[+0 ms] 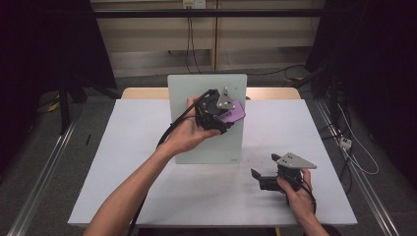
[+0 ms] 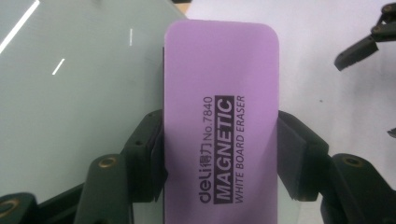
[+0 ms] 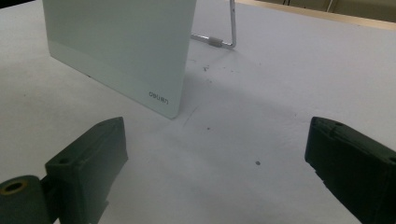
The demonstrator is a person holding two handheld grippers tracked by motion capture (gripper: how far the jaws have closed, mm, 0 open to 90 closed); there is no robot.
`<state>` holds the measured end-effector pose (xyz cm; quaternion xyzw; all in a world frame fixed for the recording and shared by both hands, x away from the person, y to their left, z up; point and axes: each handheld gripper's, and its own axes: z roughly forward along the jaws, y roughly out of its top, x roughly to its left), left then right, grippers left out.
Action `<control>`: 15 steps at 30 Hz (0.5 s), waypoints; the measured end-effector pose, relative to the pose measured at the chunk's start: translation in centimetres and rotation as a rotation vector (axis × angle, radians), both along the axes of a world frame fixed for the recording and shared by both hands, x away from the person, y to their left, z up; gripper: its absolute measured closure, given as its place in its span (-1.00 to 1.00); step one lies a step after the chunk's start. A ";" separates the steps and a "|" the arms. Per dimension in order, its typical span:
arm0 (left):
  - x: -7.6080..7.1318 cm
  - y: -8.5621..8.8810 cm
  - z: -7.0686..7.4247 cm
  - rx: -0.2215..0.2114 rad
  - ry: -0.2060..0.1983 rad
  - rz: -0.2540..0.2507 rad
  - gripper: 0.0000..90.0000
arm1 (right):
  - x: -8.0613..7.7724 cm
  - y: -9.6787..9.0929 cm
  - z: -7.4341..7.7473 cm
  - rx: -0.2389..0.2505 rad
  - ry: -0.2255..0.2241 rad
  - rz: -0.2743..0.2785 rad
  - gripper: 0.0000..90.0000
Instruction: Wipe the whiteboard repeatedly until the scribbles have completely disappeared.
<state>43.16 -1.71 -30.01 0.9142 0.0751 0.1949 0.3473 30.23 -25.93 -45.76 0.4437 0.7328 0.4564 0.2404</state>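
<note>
Left gripper [image 1: 227, 114], fingers clamped on the purple eraser [image 2: 219, 121], holds it at the upright whiteboard [image 1: 196, 132], wiping apparently underway; right gripper [image 1: 268, 169] rests on the worktop [image 1: 123, 162], fingers spread and empty.

White rectangular table top [image 1: 123, 162] on wooden base; grey floor [image 1: 44, 147] with metal rails; beige back wall [image 1: 147, 39], black cables, dark curtains either side.

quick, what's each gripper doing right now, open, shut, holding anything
left gripper: shut on the purple eraser, at the whiteboard.
right gripper: open, holding nothing.
</note>
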 end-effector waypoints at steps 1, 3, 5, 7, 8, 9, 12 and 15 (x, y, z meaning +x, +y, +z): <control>-0.1 -0.1 -0.1 -0.005 -0.007 0.002 -0.09 | 0.0 0.0 0.0 0.000 0.000 0.000 -0.87; 0.0 -0.2 0.0 -0.006 -0.009 0.003 -0.09 | 0.0 0.0 0.0 0.000 0.000 0.000 -0.87; 0.2 0.1 0.3 -0.031 -0.001 0.010 -0.09 | 0.0 0.0 0.0 0.001 0.000 0.000 -0.87; 0.5 0.3 0.9 -0.054 0.001 0.019 -0.09 | 0.0 0.0 0.0 0.000 0.000 0.000 -0.87; 0.7 0.5 1.3 -0.060 -0.004 0.019 -0.09 | 0.0 0.0 0.0 0.002 0.000 0.001 -0.87; 0.9 0.6 1.7 -0.069 -0.007 0.028 -0.09 | 0.0 0.0 0.0 0.001 -0.001 0.000 -0.87; 1.3 1.0 2.9 -0.084 -0.018 0.042 -0.09 | 0.0 0.0 0.0 0.000 -0.001 0.002 -0.87; 1.5 1.4 3.8 -0.089 -0.045 0.062 -0.09 | 0.0 0.0 0.0 0.001 -0.001 0.002 -0.87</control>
